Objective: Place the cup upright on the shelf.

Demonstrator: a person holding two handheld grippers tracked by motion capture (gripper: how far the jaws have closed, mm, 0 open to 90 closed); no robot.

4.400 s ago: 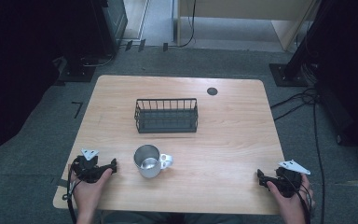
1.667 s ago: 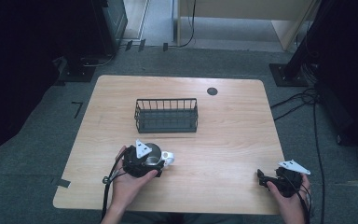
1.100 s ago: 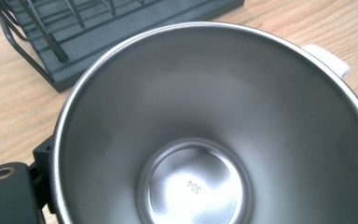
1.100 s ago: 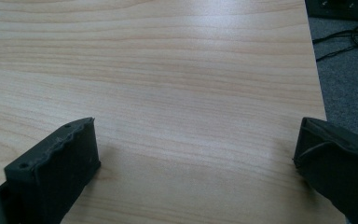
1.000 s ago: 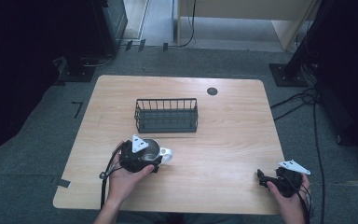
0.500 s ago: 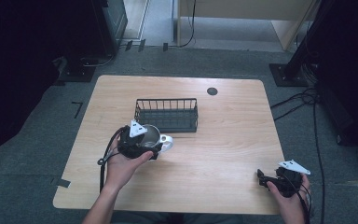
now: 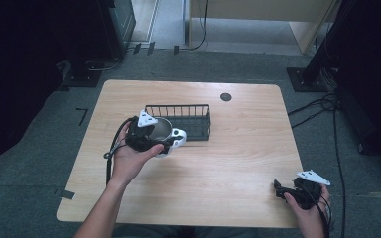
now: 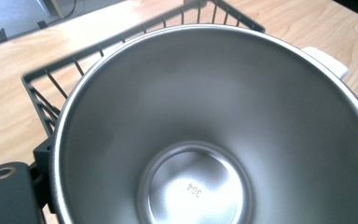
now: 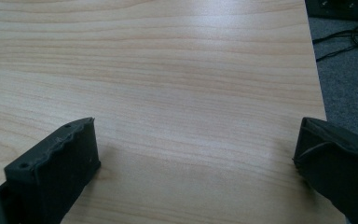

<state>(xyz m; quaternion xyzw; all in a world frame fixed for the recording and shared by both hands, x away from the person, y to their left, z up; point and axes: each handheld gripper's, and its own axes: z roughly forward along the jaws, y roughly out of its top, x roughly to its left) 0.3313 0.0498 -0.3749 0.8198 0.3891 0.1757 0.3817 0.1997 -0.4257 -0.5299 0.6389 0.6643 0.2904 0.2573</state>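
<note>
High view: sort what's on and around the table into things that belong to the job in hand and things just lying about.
In the job:
- steel cup, empty, white handle
- left gripper, carrying the cup
- wire basket, right beside the cup

Lying about:
- right gripper, fingers apart, near the table corner
- floor cables
- black disc in the tabletop

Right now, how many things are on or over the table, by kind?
Cups: 1, the steel cup, held by the left gripper.
Baskets: 1, the wire basket.
Grippers: 2, counting the right gripper.
Total: 4.
</note>
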